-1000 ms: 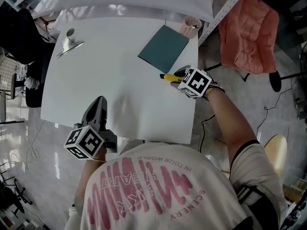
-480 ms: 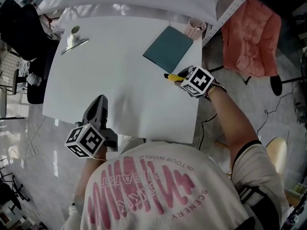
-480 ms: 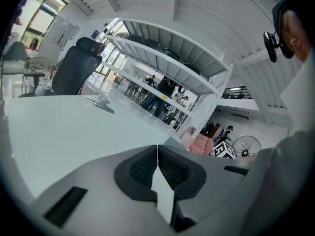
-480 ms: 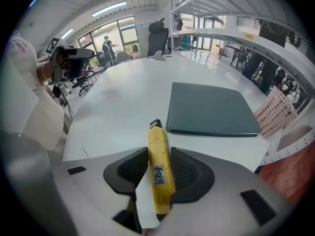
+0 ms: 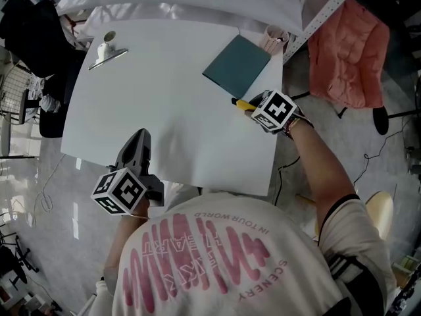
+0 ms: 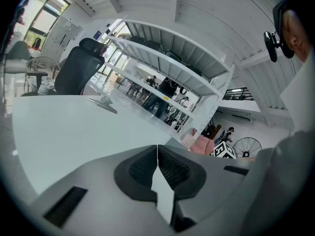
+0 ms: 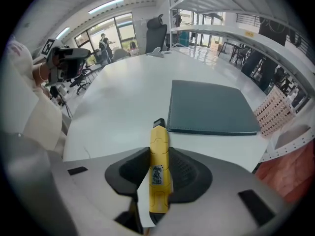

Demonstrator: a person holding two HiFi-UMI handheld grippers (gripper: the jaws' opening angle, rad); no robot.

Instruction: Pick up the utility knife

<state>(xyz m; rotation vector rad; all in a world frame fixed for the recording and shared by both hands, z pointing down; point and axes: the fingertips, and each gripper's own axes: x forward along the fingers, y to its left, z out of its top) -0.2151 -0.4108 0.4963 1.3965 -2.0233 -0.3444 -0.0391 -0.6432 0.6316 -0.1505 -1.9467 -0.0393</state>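
**Right gripper's got the knife pinched, not lifted yet**

Nearest me, the left gripper [image 6: 157, 154] hangs at the near edge of the white table [image 5: 171, 84], jaws pressed together with nothing in them.

Further over, by the table's right edge, the right gripper [image 7: 158, 173] points steeply down at the utility knife [image 7: 158, 149]. Both ribbed pads sit against the yellow body about halfway along, with the dark blade end sticking out front. As far as I can tell the knife is on the tabletop or barely off it, just in front of the teal mat [image 5: 238, 63]. A pink basket [image 5: 275, 39] sits at the far corner.

Handling-wise, I'd guess it's light and rigid, with a smooth plastic shell that could twist in a loose pinch. Grabbing the flat sides mid-body looks right to me: balanced, and well away from the blade tip.

Compared with a second ago, the right jaws have just been closing, with the knife between them the whole time. Neither gripper has really gone anywhere, and the knife sits by the mat as before.
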